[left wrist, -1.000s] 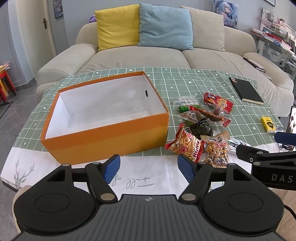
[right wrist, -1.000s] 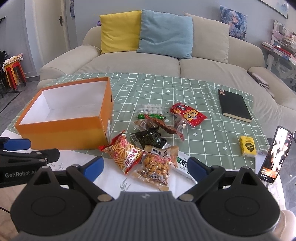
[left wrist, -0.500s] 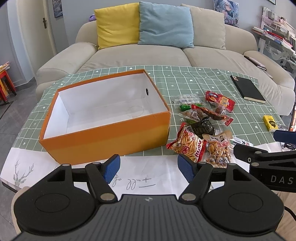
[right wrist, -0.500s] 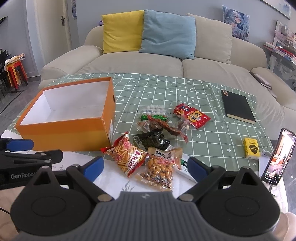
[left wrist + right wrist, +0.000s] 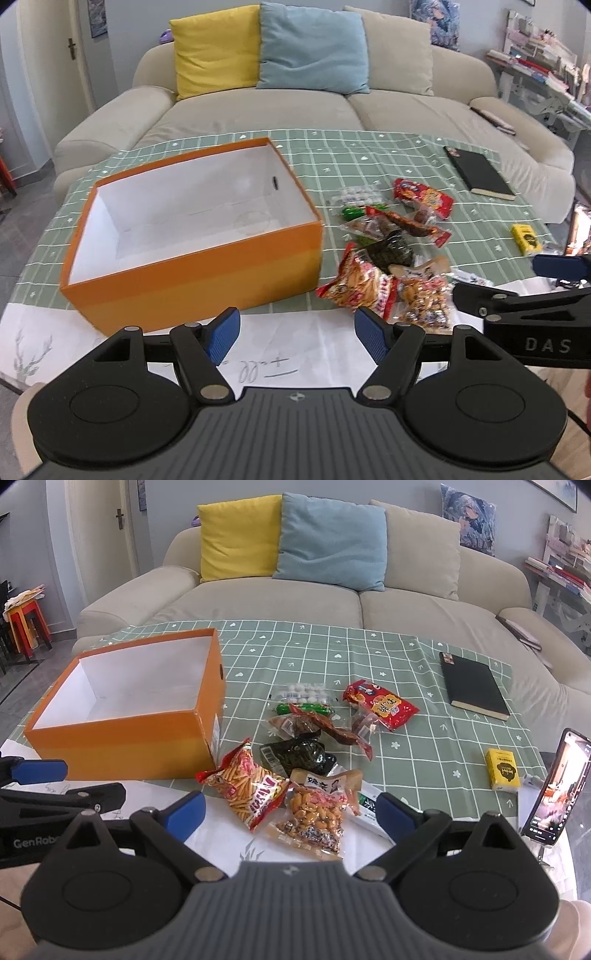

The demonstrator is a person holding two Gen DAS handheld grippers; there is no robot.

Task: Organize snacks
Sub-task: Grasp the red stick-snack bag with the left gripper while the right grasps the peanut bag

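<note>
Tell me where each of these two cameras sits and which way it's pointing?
Left wrist view: sits on the left tool, looking forward and down over the table at the empty orange box; its own open blue-tipped fingers show, plus the right tool at the right edge.
Right wrist view: sits on the right tool, facing the snack pile; its open fingers show, the left tool at the left edge.
Shared: box, snacks, black notebook, sofa.
</note>
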